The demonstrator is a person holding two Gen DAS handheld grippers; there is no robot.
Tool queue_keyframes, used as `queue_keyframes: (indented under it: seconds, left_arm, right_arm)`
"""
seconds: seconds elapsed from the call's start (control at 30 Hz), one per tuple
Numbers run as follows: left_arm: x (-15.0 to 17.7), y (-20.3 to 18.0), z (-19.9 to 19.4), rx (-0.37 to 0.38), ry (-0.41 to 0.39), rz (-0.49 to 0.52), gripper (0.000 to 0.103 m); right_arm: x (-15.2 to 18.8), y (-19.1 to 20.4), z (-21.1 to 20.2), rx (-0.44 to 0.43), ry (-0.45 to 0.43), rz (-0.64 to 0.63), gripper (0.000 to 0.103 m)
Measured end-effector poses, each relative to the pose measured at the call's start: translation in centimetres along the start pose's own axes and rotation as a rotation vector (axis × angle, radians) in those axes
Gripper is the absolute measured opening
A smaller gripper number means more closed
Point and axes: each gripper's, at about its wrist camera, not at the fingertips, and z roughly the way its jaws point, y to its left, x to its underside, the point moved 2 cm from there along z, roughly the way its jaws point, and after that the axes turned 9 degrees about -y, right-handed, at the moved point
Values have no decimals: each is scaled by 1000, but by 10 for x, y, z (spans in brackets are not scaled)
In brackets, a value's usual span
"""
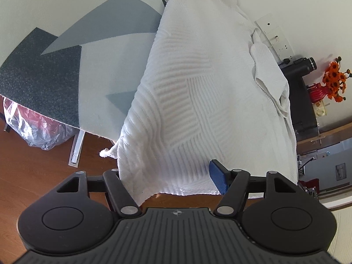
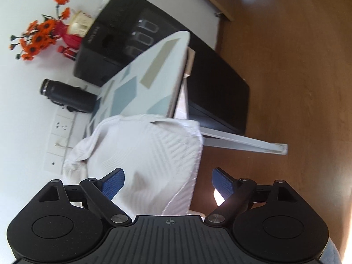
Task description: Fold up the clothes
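- White textured garment (image 1: 198, 92) lies draped over the patterned tabletop (image 1: 66, 44), its near hem spilling over the table edge toward me.
- My left gripper (image 1: 167, 176) sits at that overhanging hem with its jaws apart. One blue pad (image 1: 217, 177) shows on the right side; the cloth covers the other finger's tip, so I cannot tell whether that side touches the fabric.
- My left camera alone shows the wide spread of the garment, its ribbed diagonal pattern, and a bunched fold (image 1: 268, 74) along its far side. It also shows a crinkled plastic bag (image 1: 28, 123) under the table and a metal table leg (image 1: 77, 147).
- My right gripper (image 2: 168, 183) is spread wide, both blue pads (image 2: 113, 183) visible. The garment's edge (image 2: 154, 154) hangs between them, and neither pad presses it.
- My right camera alone shows the table's far corner (image 2: 167, 66) bare of cloth, and a black cabinet (image 2: 209, 83) behind it.
- Both views catch the orange flowers (image 2: 37, 41) and the black cylinder (image 2: 66, 96) by the white wall (image 2: 22, 110).
- Wooden floor (image 2: 286, 88) lies below.
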Motion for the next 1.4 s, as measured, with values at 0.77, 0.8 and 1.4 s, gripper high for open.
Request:
queue_keyframes:
  seconds: [0.77, 0.8, 1.4]
  left_arm:
    - [-1, -20, -30, -71, -32, 83, 6]
    - [-1, -18, -30, -76, -33, 74, 6]
    - [-33, -50, -96, 54, -378, 71, 5]
  right_arm:
    - [-30, -2, -6, 73, -122, -86, 84]
    - [-27, -4, -1, 63, -114, -81, 84]
    - [-42, 63, -62, -277, -82, -28, 10]
